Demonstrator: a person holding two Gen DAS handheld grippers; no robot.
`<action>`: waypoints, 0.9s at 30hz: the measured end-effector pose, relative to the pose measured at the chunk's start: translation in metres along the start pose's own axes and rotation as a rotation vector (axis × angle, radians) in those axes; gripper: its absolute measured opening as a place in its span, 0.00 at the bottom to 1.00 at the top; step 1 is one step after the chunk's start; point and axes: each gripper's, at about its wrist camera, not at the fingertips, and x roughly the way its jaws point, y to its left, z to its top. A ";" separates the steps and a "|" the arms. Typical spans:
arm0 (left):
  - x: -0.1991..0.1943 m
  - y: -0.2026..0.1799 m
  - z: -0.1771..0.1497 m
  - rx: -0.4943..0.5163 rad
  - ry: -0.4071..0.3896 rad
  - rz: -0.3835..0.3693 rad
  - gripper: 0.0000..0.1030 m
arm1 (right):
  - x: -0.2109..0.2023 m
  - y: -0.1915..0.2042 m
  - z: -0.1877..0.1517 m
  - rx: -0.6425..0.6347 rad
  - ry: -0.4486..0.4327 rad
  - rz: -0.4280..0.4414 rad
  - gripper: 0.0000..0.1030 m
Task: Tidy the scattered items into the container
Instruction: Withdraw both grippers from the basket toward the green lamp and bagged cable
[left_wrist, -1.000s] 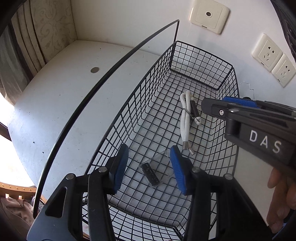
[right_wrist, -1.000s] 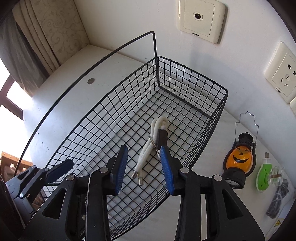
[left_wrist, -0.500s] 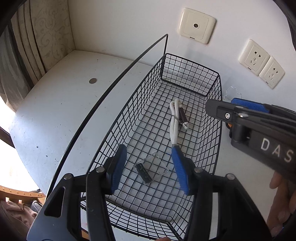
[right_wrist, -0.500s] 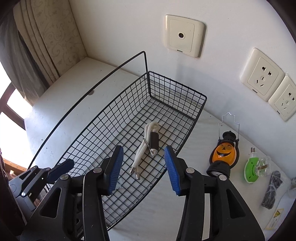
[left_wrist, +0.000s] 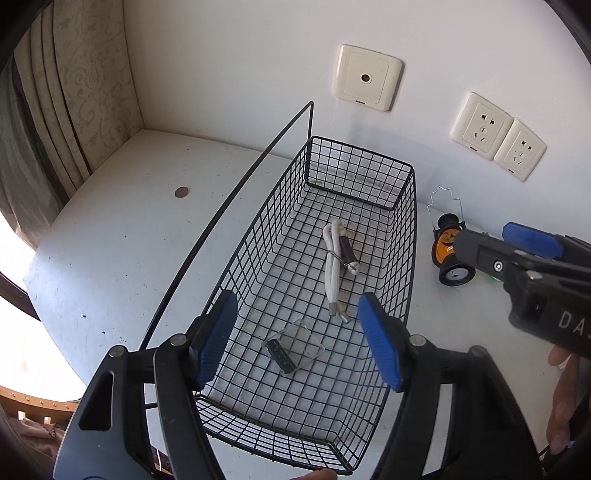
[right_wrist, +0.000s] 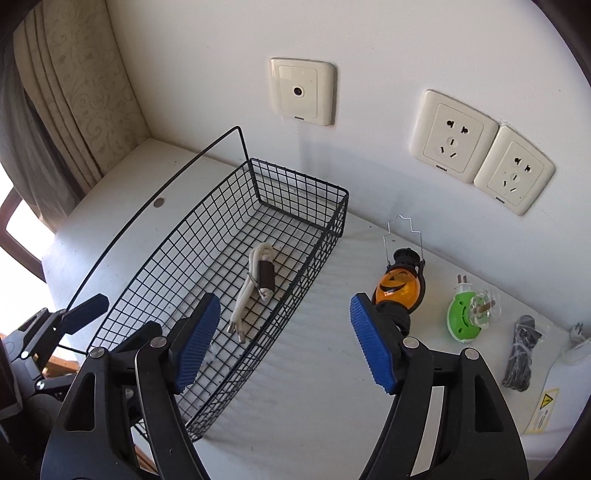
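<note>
A black wire basket (left_wrist: 404, 236) (right_wrist: 332, 229) stands on the white table. Inside lie a white bundled cable (left_wrist: 332, 266) (right_wrist: 255, 284) and a small clear plastic case (left_wrist: 295, 347). My left gripper (left_wrist: 299, 343) is open and empty above the basket's near end. My right gripper (right_wrist: 284, 339) is open and empty above the basket's right rim; it also shows in the left wrist view (left_wrist: 517, 247). Right of the basket stand an orange pumpkin lantern (right_wrist: 400, 284) (left_wrist: 448, 254), a green plug-in device (right_wrist: 465, 310) and a dark bundled cable (right_wrist: 521, 354).
The wall behind carries a TV socket (right_wrist: 301, 90) and two power outlets (right_wrist: 452, 136). A coin (left_wrist: 181, 192) lies on the table left of the basket. A curtain (left_wrist: 55, 110) hangs at the left. A white object (right_wrist: 576, 347) sits at the far right edge.
Both grippers have pulled back and up from the basket, and both have opened wider. The right gripper has swung rightward, bringing the lantern and other items into view.
</note>
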 end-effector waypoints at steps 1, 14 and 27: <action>-0.001 -0.003 0.001 0.004 -0.004 0.000 0.63 | -0.003 -0.004 -0.002 0.006 -0.004 -0.004 0.72; -0.009 -0.061 0.013 0.073 -0.029 -0.069 0.73 | -0.034 -0.069 -0.028 0.119 -0.028 -0.102 0.76; -0.009 -0.139 0.012 0.161 -0.018 -0.141 0.73 | -0.061 -0.139 -0.057 0.228 -0.036 -0.173 0.76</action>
